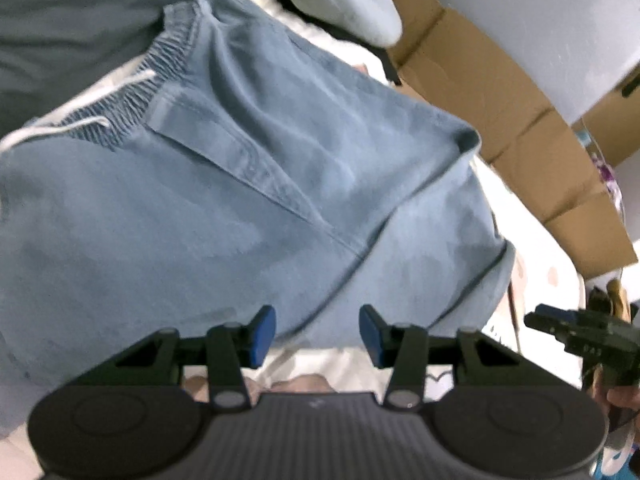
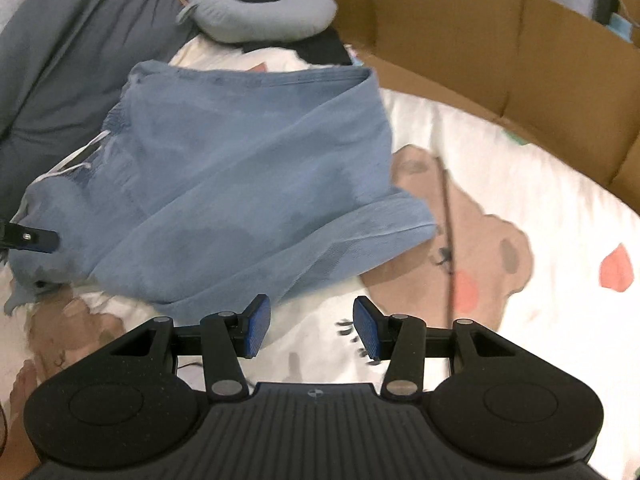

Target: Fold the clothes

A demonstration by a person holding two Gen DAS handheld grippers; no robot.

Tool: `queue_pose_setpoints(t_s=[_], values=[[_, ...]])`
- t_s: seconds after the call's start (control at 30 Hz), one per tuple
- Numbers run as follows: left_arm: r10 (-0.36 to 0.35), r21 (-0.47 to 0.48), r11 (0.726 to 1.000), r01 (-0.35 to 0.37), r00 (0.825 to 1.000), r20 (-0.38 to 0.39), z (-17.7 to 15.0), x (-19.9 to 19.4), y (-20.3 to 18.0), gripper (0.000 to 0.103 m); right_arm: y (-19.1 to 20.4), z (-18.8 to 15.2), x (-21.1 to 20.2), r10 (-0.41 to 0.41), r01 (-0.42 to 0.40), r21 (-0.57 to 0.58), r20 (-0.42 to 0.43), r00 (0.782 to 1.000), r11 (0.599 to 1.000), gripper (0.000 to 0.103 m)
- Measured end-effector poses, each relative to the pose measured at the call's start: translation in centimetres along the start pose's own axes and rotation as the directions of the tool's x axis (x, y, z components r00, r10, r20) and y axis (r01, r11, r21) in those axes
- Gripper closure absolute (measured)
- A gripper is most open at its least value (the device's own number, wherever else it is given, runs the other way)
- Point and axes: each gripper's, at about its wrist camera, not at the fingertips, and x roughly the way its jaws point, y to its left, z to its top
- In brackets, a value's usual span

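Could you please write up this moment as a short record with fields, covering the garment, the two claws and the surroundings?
garment: blue shorts with an elastic waistband and white drawstring, lying loosely folded
surface: white bedsheet printed with bears
left claw: open, over the near edge of the shorts, nothing between its pads
right claw: open, over the sheet just off the shorts' near edge, holding nothing
behind: grey neck pillow, dark grey blanket
side: cardboard box
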Motion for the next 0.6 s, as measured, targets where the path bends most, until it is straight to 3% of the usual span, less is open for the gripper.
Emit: queue_pose_setpoints(t_s=[0.2, 0.6], values=[[0.009, 0.057, 0.998, -0.008, 1.000, -0.009, -1.1, 1.9, -0.4, 0.055, 1.8, -0.6, 1.7, 0.045, -0.046, -0.040, -0.018, 0.999, 0.998, 0.043], [0.043, 0.173, 0.984, -0.041, 0.999, -0.012, -2.2, 4.7, -0.8, 0.054, 3.5, -1.9, 5.8, 0.114, -0.117, -0.080, -0.050, 0.992, 0.990, 0.042]])
